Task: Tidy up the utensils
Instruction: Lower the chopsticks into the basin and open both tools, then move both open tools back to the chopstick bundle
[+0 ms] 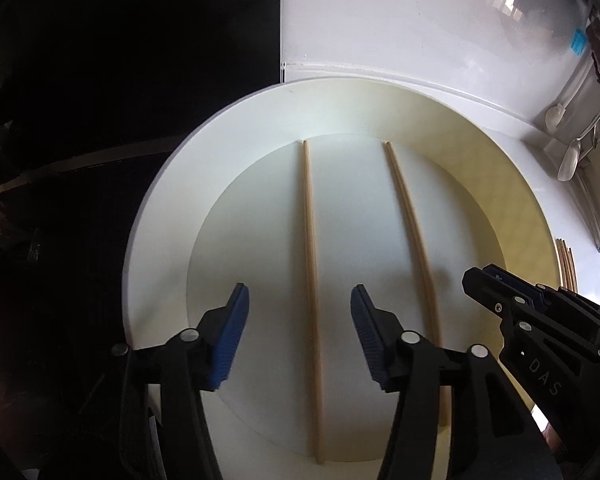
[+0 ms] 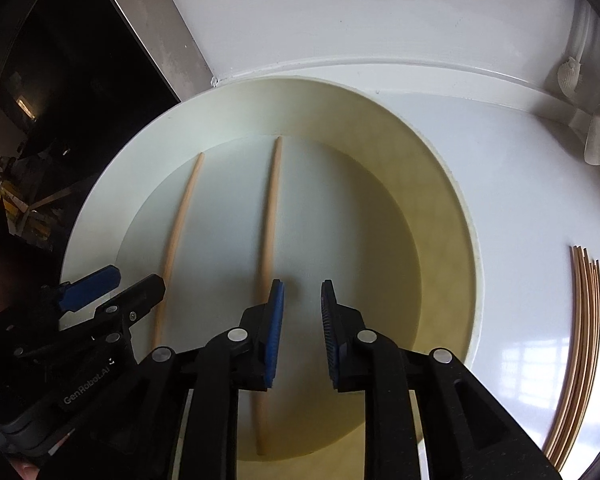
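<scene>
Two chopsticks [image 1: 310, 240] [image 1: 410, 216] lie apart in the white tray [image 1: 156, 208] on the worktop [image 2: 520, 208]. The left gripper [image 1: 300, 332] hangs with jaws spread astride the left stick; the right gripper [image 2: 302, 332] has jaws slightly parted, empty, just right of the other. Judged step: placing done or a pickup starting; next, fetch from the bundle of chopsticks [image 2: 580, 340]

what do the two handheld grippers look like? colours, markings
Both match: black plastic linkage arms with round silver pivot pins and ribbed blue pads on the fingers. The left gripper body shows white "GenRobot.AI" lettering in the right wrist view; the right gripper shows "DAS" in the left wrist view. No cables or sleeves visible.
</scene>
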{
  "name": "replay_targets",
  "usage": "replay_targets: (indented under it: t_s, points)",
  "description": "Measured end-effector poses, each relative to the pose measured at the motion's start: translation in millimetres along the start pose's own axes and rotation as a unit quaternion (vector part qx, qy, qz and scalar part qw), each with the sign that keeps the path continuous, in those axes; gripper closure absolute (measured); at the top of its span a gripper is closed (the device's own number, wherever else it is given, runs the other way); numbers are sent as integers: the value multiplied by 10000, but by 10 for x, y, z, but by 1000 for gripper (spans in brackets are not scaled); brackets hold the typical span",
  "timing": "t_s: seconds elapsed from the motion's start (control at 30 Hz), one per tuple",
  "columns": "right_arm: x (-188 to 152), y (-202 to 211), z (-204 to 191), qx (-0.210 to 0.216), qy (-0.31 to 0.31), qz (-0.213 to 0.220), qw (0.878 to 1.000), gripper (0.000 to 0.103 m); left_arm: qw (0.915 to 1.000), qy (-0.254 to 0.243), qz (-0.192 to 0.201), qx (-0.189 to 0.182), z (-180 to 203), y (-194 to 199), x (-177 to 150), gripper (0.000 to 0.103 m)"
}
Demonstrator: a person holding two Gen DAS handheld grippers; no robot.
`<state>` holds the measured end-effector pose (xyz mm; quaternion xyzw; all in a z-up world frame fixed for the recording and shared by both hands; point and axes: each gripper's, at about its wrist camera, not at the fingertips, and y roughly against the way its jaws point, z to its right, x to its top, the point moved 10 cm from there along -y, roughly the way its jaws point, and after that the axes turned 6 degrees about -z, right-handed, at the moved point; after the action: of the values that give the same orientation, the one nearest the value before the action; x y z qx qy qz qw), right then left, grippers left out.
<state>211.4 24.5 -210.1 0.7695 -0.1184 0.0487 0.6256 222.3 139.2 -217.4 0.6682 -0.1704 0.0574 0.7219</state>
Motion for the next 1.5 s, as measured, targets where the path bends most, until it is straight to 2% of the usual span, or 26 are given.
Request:
replay_targets:
  t_s: [0.07,0.13,0.2,0.47,0.73,0.9,1.07,1.2,1.3,1.43,1.5]
  points:
    - [0,79,5,11,6,70,10000,82,10000,28,58,32,-34,79,-13,48]
    - [-25,177,9,38,2,138,9999,70,9999,58,125,38,-66,160,-39,40]
    - [-66,290,7,59,26,218,9997,65,9997,68,232,63,-83,259,-79,33]
    - [-325,763,104,93,-27,529,9986,59,9982,-35,592,105,16,616,-205,20]
    - [-646,1152,564,71,-411,726,9965,54,9970,-239,730,-4,438,865,-381,18]
    - [-890,1427,1061,-79,-563,844,9948,48,9960,-412,786,-128,995,989,-486,18]
    - [-1151,1694,1755,-289,-641,887,9936,47,9949,-457,879,-197,1647,1113,-614,15]
    - [-1331,1846,2308,-372,-624,948,9928,41,9951,-452,857,-219,2146,1121,-746,13]
    - [-1428,1854,2662,-378,-567,944,9932,41,9963,-357,775,-125,2421,1077,-884,13]
    - [-1540,1740,3027,-271,-651,733,9948,40,9977,-340,588,1,2658,953,-1061,13]
    - [-1577,1683,3134,-133,-762,626,9950,36,9979,-398,492,133,2714,902,-1128,13]
